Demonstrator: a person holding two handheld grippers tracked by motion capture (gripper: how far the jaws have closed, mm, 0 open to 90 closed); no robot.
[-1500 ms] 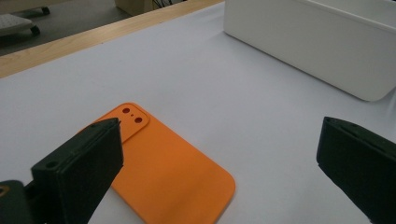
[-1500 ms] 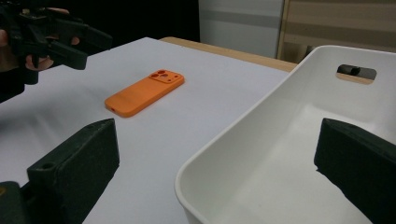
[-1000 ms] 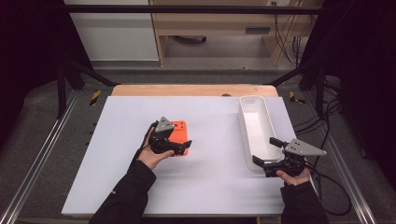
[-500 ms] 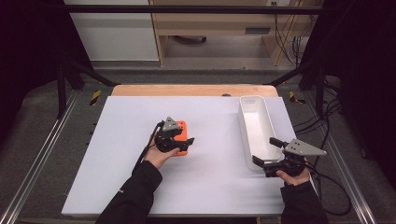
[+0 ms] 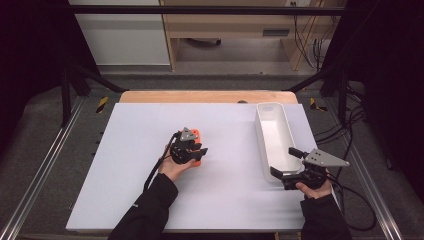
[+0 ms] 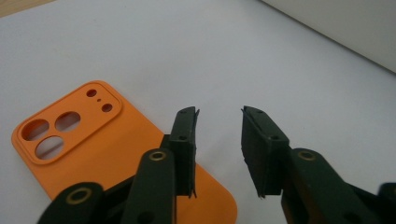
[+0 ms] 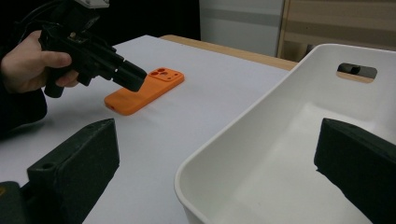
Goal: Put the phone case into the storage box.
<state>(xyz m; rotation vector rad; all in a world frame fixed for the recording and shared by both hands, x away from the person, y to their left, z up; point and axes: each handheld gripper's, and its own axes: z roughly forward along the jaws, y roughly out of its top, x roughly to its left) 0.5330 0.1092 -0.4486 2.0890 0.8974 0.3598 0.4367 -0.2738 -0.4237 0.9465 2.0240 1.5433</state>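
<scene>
An orange phone case [image 6: 88,140] lies flat on the white table, camera cut-outs up. My left gripper [image 6: 219,114] hovers just above its near end, open, with nothing between the fingers. In the high view the left gripper [image 5: 200,150] covers most of the phone case [image 5: 196,133]. My right gripper [image 5: 283,161] is open wide at the near end of a white bin [image 5: 275,135]. In the right gripper view, the right gripper [image 7: 217,128] frames the bin's [image 7: 303,154] near corner, and the phone case [image 7: 149,88] lies beyond under the left gripper [image 7: 135,77].
The white table top [image 5: 125,165] spreads to the left and front of the case. A wooden strip [image 5: 200,96] runs along its far edge. Metal rails [image 5: 45,165] flank both sides, and cables [image 5: 360,200] trail off at the right.
My left gripper has slid to the right over the phone case, so less orange shows. The right gripper and the bin have stayed put.
</scene>
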